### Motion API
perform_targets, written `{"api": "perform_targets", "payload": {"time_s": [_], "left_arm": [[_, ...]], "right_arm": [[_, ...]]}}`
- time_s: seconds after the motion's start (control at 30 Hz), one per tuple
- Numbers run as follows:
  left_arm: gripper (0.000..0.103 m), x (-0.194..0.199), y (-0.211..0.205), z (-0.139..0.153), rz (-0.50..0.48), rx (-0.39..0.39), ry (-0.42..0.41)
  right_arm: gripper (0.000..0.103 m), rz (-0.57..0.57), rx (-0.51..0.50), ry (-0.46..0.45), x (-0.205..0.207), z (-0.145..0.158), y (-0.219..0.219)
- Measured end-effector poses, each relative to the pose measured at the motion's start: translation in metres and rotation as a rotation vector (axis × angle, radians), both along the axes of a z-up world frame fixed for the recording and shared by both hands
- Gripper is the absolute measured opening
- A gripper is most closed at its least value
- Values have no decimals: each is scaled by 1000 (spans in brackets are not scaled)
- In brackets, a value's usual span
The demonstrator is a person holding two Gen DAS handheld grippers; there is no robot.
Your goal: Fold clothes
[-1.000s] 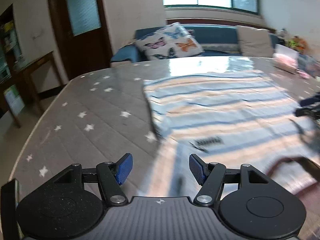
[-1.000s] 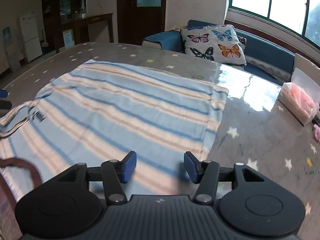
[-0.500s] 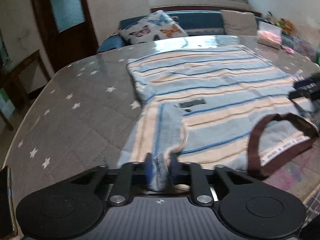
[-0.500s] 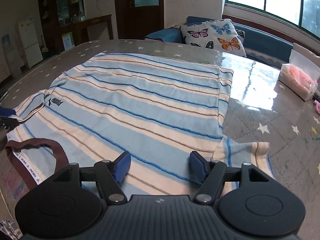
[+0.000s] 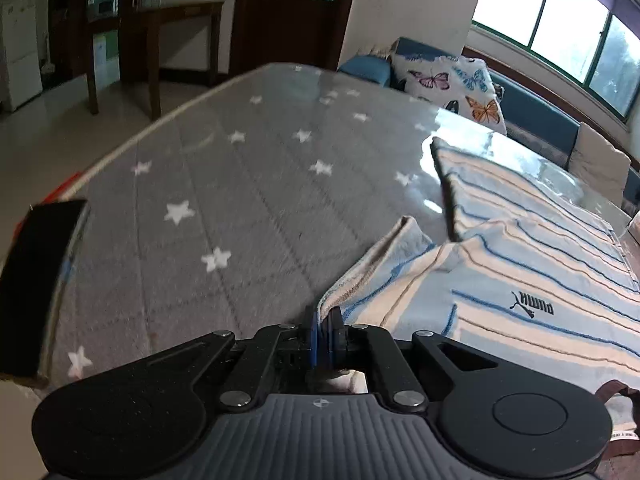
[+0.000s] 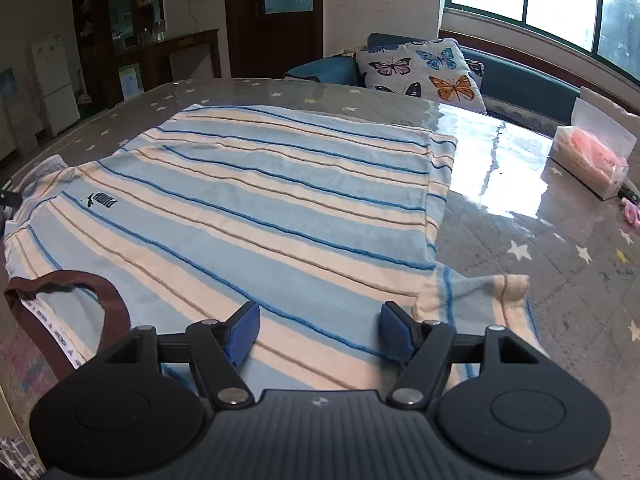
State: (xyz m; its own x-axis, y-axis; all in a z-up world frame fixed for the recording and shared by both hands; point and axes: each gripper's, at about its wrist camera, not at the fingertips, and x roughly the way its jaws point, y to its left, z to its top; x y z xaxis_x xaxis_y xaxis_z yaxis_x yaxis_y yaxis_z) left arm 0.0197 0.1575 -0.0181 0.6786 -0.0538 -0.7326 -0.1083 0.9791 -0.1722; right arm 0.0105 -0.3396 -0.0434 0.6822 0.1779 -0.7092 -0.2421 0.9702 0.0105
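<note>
A striped light-blue and cream T-shirt (image 6: 280,200) with a brown collar (image 6: 68,308) lies flat on the grey star-patterned table (image 6: 560,260). It also shows in the left wrist view (image 5: 540,280). My left gripper (image 5: 323,334) is shut on the shirt's left sleeve (image 5: 372,268), low over the table. My right gripper (image 6: 318,330) is open and empty, hovering over the shirt's shoulder area, just left of the right sleeve (image 6: 476,296).
A tissue pack (image 6: 588,156) lies on the table's far right. A black object (image 5: 36,280) sits at the table's left edge. A sofa with a butterfly pillow (image 6: 424,68) stands behind the table. A wooden desk (image 5: 160,32) stands by the door.
My left gripper, open a second ago, has shut on the left sleeve and swung left with it. My right gripper stays open and has drawn back toward the shirt's shoulder.
</note>
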Motion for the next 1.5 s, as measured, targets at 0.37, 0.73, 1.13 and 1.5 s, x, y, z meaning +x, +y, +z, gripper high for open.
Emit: {"api": "perform_targets", "payload": {"time_s": [0.37, 0.73, 1.13, 1.5], "left_arm": [[49, -24, -27, 29, -23, 213, -87], [64, -48, -129, 17, -369, 277, -147], [76, -87, -172, -5, -540, 394, -185], [79, -87, -161, 4, -566, 356, -169]], "right_arm": [[69, -8, -6, 6, -13, 2, -10], [69, 108, 1, -8, -29, 4, 19], [73, 230, -83, -48, -66, 5, 42], [75, 232, -38, -75, -34, 1, 63]]}}
